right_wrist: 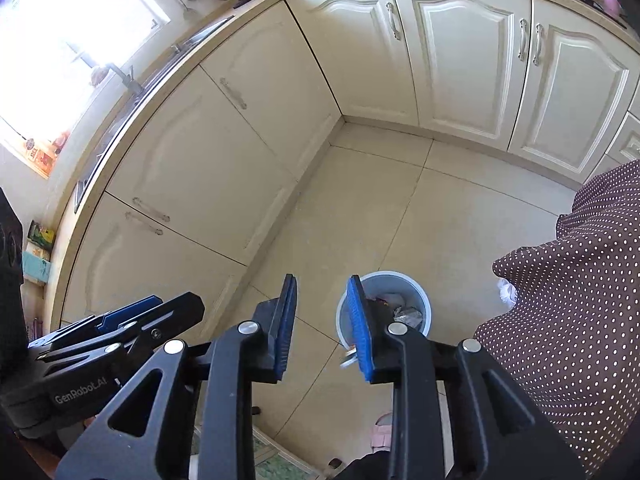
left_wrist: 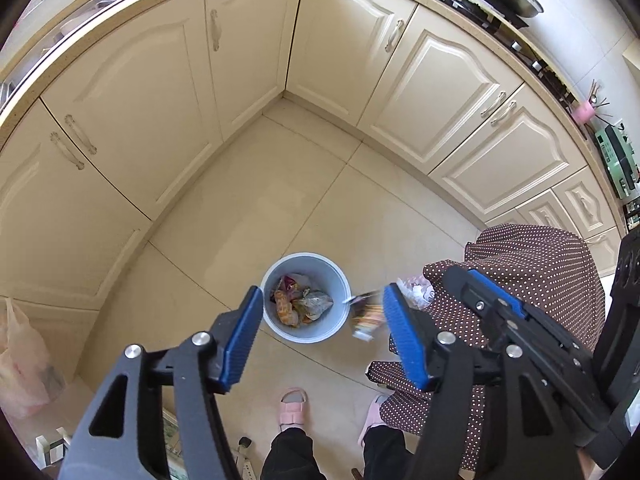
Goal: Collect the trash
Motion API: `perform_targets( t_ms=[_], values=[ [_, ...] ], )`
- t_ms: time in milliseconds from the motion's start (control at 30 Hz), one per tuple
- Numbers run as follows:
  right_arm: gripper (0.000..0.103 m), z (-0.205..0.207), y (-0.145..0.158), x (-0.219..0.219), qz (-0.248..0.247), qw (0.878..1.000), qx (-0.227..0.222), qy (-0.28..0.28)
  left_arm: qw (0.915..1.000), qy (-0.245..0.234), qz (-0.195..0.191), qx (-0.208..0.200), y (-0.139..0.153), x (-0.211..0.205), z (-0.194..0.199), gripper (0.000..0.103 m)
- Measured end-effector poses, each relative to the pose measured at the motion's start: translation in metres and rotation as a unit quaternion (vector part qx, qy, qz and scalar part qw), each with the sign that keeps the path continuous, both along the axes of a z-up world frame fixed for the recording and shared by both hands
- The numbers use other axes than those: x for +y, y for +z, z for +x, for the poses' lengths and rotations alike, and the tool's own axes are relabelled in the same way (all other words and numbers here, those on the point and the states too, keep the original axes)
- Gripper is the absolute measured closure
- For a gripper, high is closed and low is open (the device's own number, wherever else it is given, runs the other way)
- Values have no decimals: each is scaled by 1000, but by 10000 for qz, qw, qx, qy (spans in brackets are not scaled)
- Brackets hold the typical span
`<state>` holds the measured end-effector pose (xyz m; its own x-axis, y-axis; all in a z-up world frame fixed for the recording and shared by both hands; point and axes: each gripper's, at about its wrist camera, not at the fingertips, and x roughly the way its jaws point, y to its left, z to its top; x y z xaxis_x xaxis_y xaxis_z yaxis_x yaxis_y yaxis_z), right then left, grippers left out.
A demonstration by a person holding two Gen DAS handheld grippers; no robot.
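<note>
Both my left gripper [left_wrist: 320, 334] and right gripper [right_wrist: 322, 326] hang spread and empty. A blurred wrapper [left_wrist: 366, 316] sits beside my left jaws, near the bin [left_wrist: 306, 334] rim; I'd keep releases centred over the bin.

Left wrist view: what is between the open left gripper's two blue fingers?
In the left wrist view, the grey trash bin with wrappers inside shows between the left gripper fingers, and a blurred wrapper beside the bin's rim, apparently falling.
</note>
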<state>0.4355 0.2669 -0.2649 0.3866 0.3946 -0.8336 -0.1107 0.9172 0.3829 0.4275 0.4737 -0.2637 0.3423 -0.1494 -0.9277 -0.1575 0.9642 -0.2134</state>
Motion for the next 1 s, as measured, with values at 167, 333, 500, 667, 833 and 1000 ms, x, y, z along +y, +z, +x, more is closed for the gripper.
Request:
perform_targets(
  t_ms=[167,333,500,667,833,1000],
  values=[
    [77,-15,15,-11,-36,9999,-119,-57,9999,-36,51,-110,14,-7,-11,41],
    [77,-36,40,-33,-186,9992,-341,-82,9992,-123,111,-359,41,-27,-27,40],
    [76,-64,73,-72,-287,9973,-666,-126,9979,-217,179,-580,69,-60,-49,40],
    [74,-100,101,-121,-397,9941,-1001,-99,9952,-241,326,-886,103,-109,-80,40],
    [70,-142,130,-179,-598,9891,-1344,-14,9910,-129,339,-1287,142,-168,-122,37],
    [65,-178,156,-227,-704,9840,-1636,59,9856,72,306,-1663,176,-218,-170,35]
  ],
)
